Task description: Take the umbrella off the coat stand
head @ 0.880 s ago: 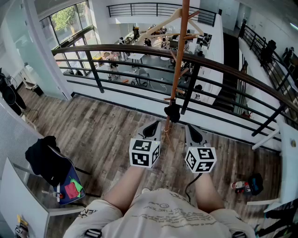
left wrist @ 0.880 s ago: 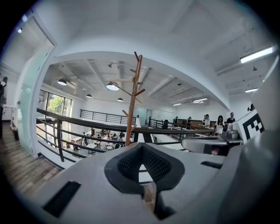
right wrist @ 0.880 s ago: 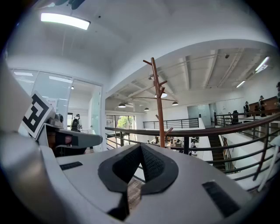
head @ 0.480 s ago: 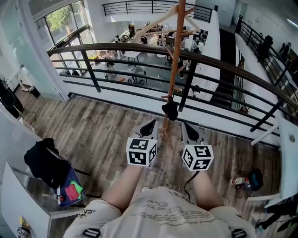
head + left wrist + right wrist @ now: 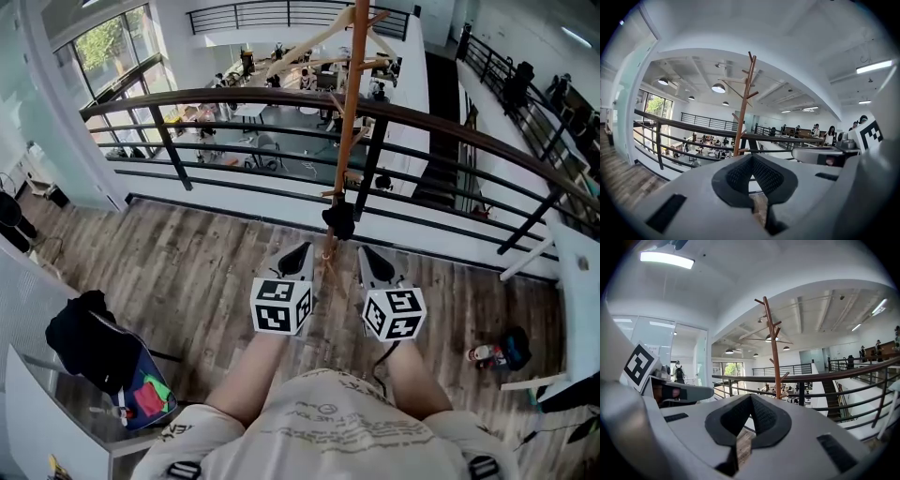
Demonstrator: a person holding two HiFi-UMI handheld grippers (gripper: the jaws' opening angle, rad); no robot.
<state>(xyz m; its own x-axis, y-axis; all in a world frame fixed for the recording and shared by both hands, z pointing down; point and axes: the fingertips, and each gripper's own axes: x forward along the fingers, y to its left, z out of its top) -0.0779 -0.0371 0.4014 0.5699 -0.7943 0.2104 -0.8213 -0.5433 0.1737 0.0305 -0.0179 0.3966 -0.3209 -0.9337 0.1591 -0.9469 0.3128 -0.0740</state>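
Both claws are closed and hold nothing: the left claw [image 5: 298, 253] and the right claw [image 5: 368, 255] each have their jaws together, and between the pads I see only floor and railing. From the head view, the umbrella [image 5: 338, 219] is a short dark bundle hanging low on the coat stand [image 5: 349, 112], against the wooden pole. It lies straight ahead of me, beyond the two claw tips and almost in the middle between them, so neither hand is clearly nearer; the right one is perhaps slightly closer. I judge that its long axis runs down along the pole, but from above it looks shortened and I cannot see which peg carries it. In both gripper views the pole stands ahead of the jaws, but I cannot make out the umbrella there. The railing [image 5: 450, 136] passes just behind the stand, so there is little room to push forward. The wooden floor [image 5: 187, 272] to both sides gives room to pull the umbrella back toward me.
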